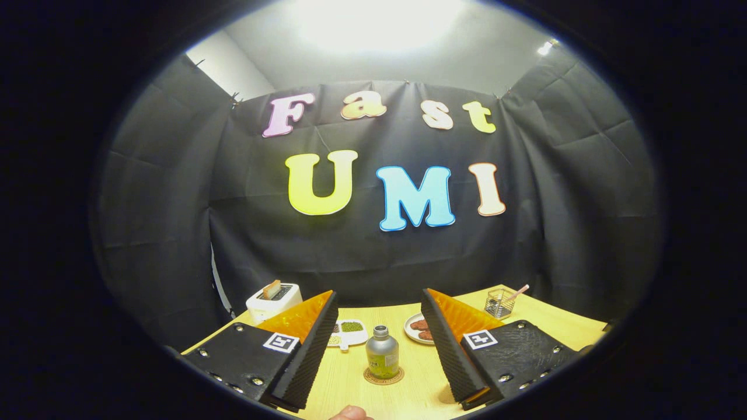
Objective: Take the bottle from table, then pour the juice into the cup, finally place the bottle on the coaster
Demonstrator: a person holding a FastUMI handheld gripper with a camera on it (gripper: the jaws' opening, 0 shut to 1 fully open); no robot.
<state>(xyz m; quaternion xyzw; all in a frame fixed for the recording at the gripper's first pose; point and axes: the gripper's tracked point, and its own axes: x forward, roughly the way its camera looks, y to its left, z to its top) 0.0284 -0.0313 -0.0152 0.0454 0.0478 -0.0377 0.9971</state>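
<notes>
Pale wooden table (420,385), rounded capped bottle (382,353) upright on round coaster (383,377), claw (379,344) released, ridged fingers (312,350) apart.

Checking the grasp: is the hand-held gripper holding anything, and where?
Nothing. The hand-held gripper is open; the bottle stands on the coaster between its fingers, untouched.

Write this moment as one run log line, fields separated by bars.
gripper: open, holding nothing | bottle: upright on coaster, between the fingers | table: toaster, plate, wire basket

Dish (350,332) half behind the tool (379,300)
</notes>
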